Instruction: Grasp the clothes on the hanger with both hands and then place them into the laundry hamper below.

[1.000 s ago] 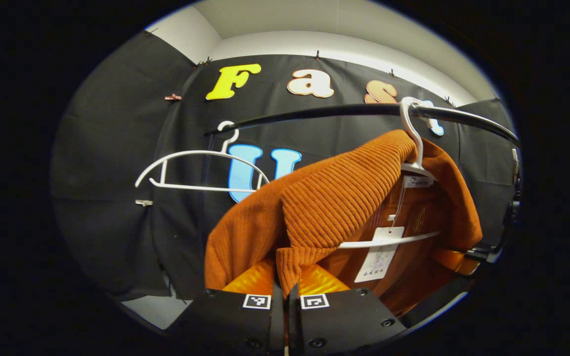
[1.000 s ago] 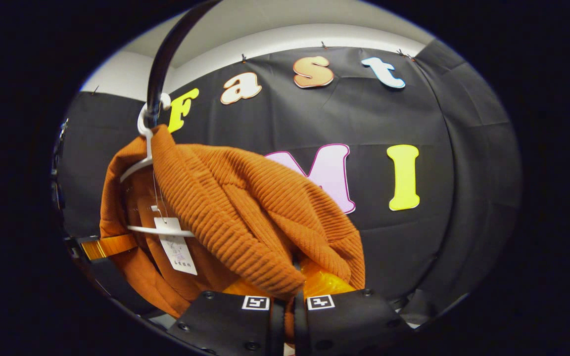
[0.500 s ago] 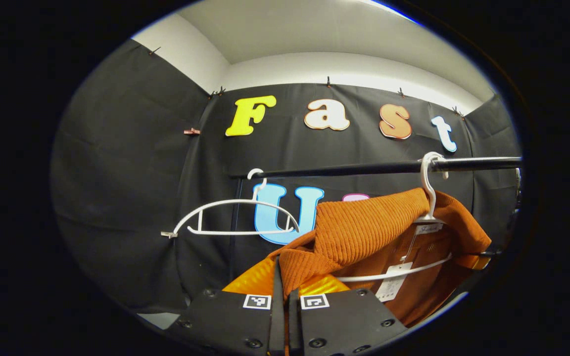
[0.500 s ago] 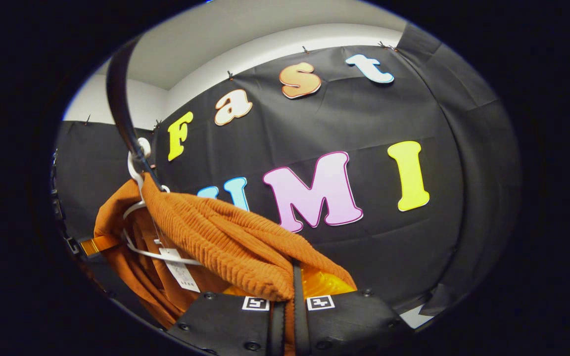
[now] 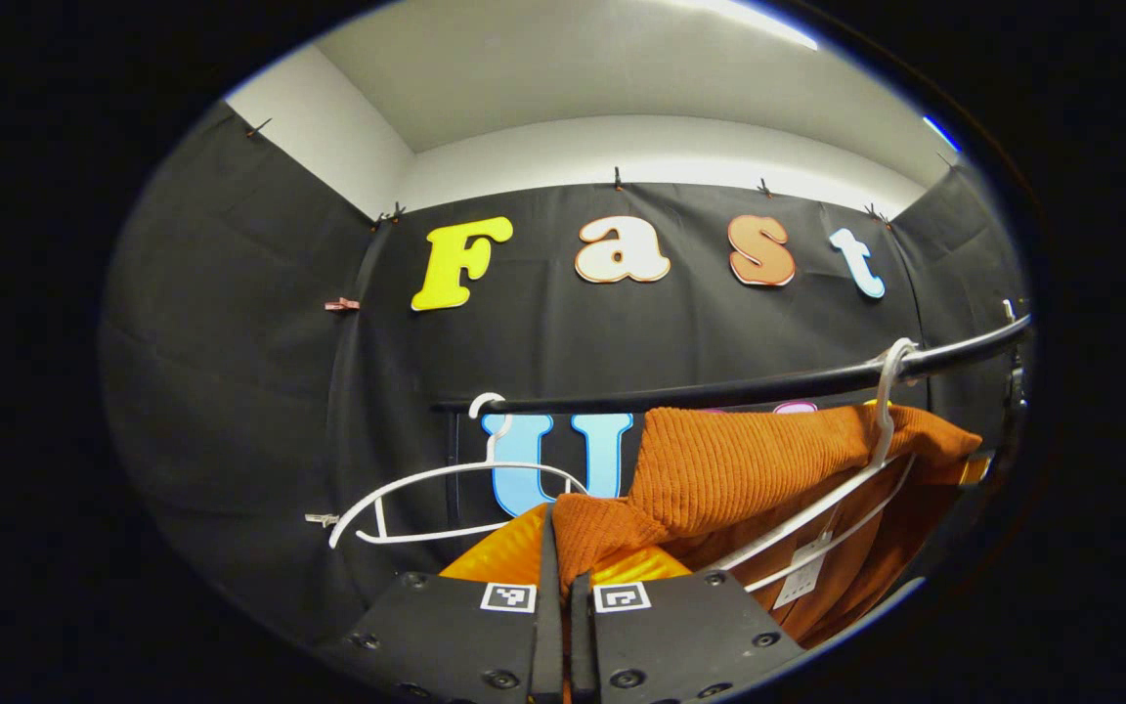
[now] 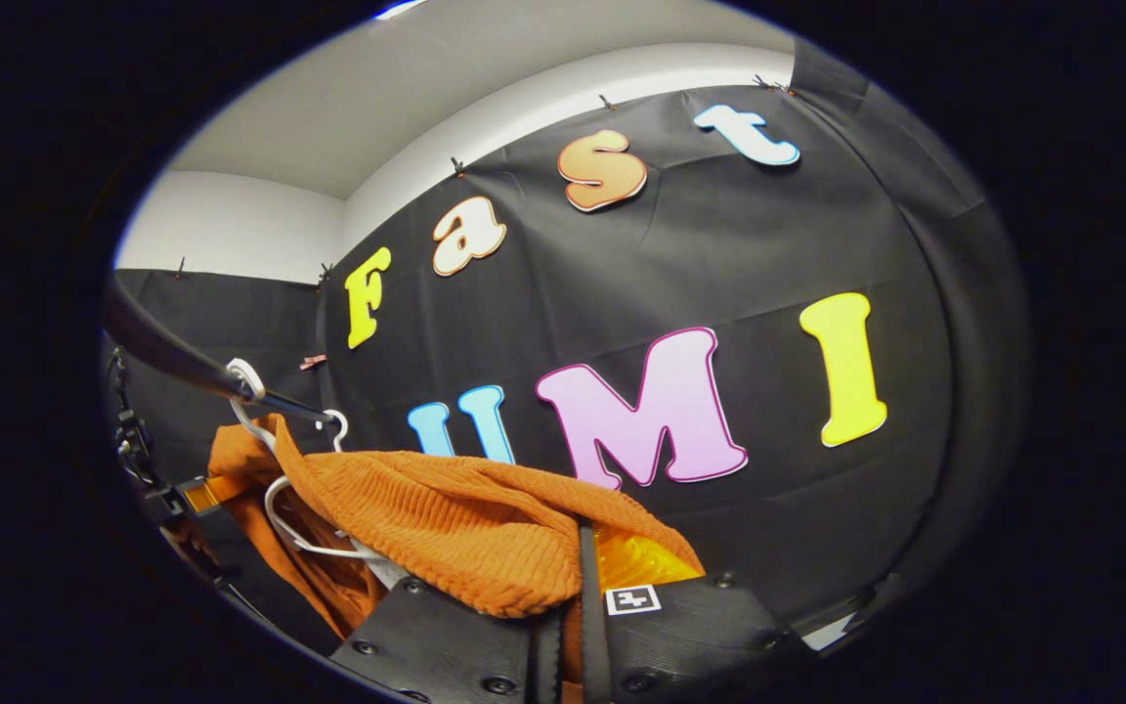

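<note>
Left gripper view shows the left gripper (image 5: 563, 587) at the bottom middle, its jaws pinching a fold of the orange sweater (image 5: 739, 460). The sweater stretches from there toward the right of the frame, where it hangs on a white hanger (image 5: 881, 411) hooked on a black rail (image 5: 719, 391). An empty hanger (image 5: 426, 489) hangs on the rail at lower left.

Right gripper view shows the right gripper (image 6: 578, 596) at the bottom middle, its jaws pinching another fold of the sweater (image 6: 446, 518). The sweater runs toward the lower left of the frame, to the hanger (image 6: 275, 499) under the rail (image 6: 172, 357). The other gripper (image 6: 201, 494) peeks in at the far left edge, touching the sweater.
</note>
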